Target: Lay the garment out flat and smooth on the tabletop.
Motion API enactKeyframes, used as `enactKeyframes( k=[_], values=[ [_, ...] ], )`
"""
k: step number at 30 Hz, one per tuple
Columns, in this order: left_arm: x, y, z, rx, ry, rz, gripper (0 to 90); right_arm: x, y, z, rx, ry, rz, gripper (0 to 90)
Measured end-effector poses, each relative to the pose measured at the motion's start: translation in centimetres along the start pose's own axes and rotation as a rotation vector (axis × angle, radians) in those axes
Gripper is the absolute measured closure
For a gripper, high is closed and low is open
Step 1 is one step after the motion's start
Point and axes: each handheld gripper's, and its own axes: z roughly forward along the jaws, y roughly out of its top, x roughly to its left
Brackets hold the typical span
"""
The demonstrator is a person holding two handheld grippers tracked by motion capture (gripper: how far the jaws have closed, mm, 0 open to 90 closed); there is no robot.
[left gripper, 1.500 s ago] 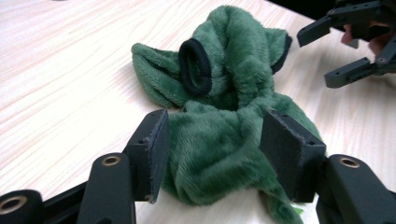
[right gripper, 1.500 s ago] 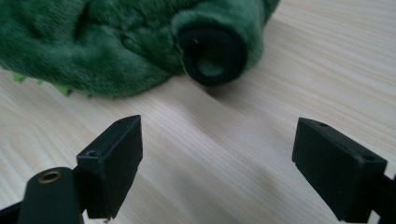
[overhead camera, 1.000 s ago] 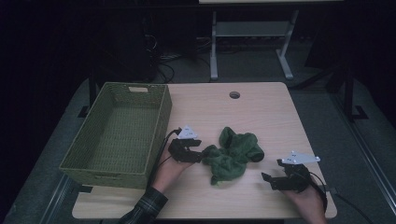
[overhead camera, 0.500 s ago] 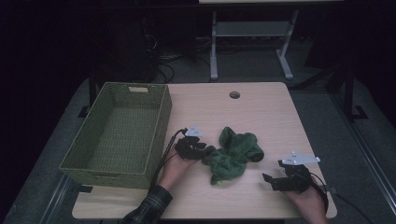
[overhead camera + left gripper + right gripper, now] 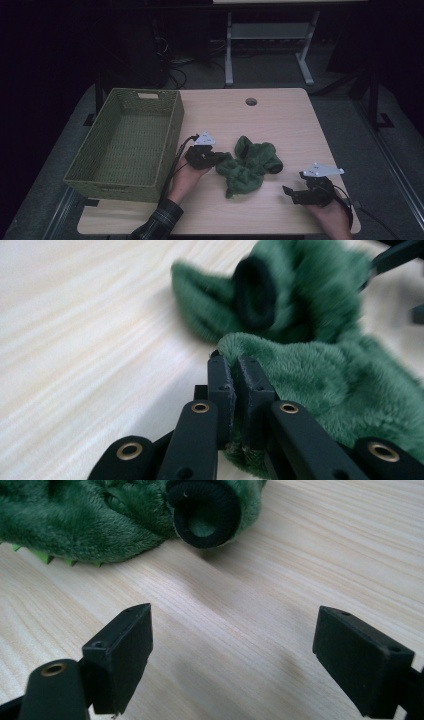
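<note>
A crumpled green fleece garment (image 5: 251, 165) with a black cuff (image 5: 204, 511) lies in the middle of the wooden table (image 5: 280, 120). My left gripper (image 5: 216, 159) is at its left edge; its jaws have just been closing and now pinch a fold of the fleece (image 5: 310, 380), the pads almost touching. My right gripper (image 5: 290, 192) rests low near the table's front right, jaws wide apart with bare wood between them, a short way from the cuff.
A green woven basket (image 5: 127, 142) stands at the table's left, close beside my left hand. A round cable hole (image 5: 251, 102) sits near the far edge. A metal stand (image 5: 267, 45) is on the dark floor behind the table.
My left gripper slid right to the garment's edge and its jaws closed on the fleece. The right gripper has stayed where it was.
</note>
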Motion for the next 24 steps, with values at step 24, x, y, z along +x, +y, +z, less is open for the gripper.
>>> enactKeyframes(
  k=[24],
  values=[
    [-8.3, 4.2, 4.0, -0.031, -0.280, 0.130, 84.2, -1.7, -0.8, 0.3, 0.040, -0.060, 0.018, 15.9]
  ],
)
